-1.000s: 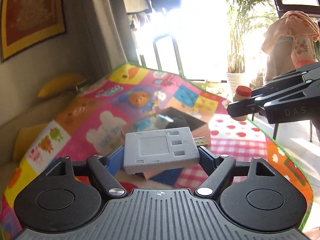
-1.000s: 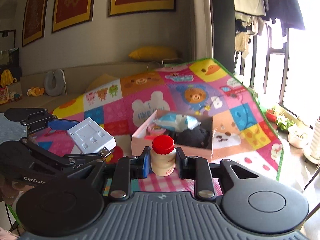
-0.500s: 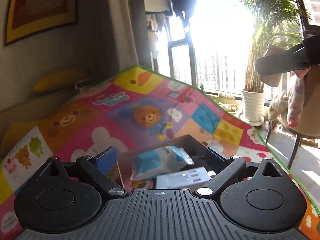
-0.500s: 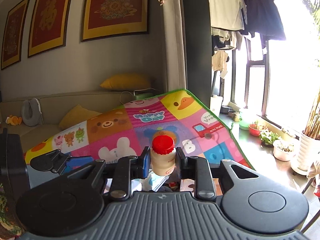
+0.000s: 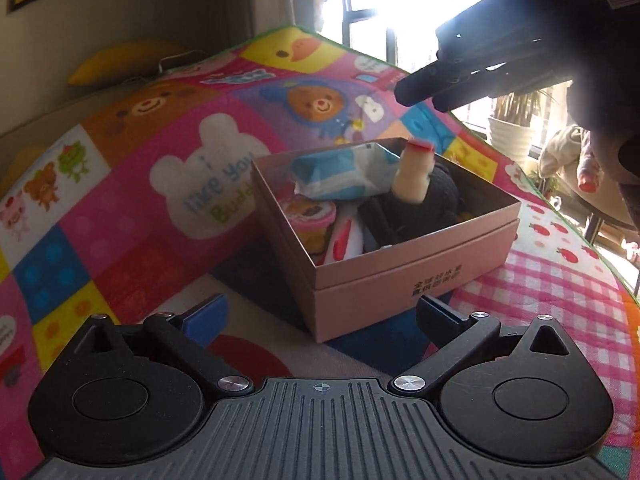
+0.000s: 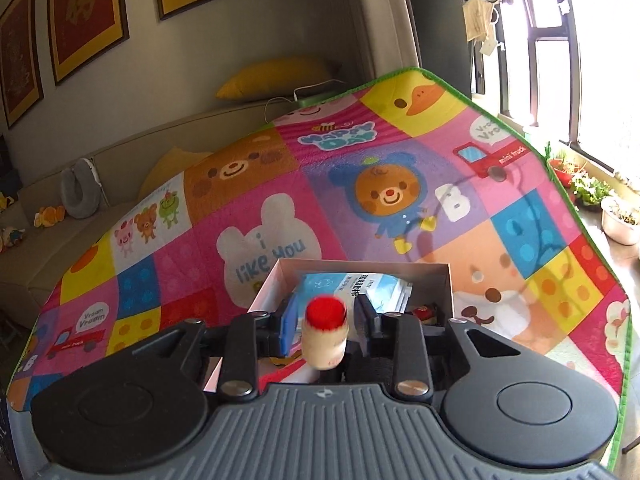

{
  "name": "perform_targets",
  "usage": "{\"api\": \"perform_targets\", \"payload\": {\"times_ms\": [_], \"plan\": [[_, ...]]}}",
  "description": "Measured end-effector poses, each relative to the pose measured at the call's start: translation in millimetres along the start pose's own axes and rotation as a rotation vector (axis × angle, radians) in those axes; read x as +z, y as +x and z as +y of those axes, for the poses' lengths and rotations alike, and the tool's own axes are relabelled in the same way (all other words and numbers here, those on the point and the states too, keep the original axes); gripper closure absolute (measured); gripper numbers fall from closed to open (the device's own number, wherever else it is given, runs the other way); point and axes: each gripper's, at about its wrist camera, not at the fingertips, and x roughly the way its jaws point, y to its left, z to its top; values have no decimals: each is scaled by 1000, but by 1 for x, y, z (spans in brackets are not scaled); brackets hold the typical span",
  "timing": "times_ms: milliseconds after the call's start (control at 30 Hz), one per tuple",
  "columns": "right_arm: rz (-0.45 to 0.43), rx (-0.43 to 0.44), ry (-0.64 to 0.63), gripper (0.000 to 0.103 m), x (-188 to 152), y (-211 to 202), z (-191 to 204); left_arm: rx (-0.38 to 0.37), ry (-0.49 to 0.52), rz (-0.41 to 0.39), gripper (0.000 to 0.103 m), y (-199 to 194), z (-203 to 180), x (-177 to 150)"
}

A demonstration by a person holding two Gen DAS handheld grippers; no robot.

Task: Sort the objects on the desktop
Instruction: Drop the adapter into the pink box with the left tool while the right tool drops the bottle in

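Since the earlier frame, right gripper (image 6: 322, 324) jaws are opening, releasing the bottle (image 6: 325, 336) over the box (image 5: 416, 276); left gripper (image 5: 320, 320) is spread, empty. Hold steady.

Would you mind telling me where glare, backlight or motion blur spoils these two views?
Left wrist view: window glare washes out the top, leaving the right gripper a dark silhouette; the small red-capped cream drink bottle over the pink cardboard box is motion-smeared. Right wrist view: evenly lit, window overexposed at right, the bottle blurred between opening jaws.
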Motion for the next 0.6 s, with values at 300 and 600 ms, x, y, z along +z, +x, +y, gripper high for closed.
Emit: {"api": "perform_targets", "payload": {"times_ms": [300, 600], "plan": [[50, -168, 33, 54, -8, 25, -36, -46, -36, 27, 0, 17, 2, 1], [96, -16, 418, 0, -23, 52, -114, -204, -136, 18, 0, 27, 14, 9]]}}
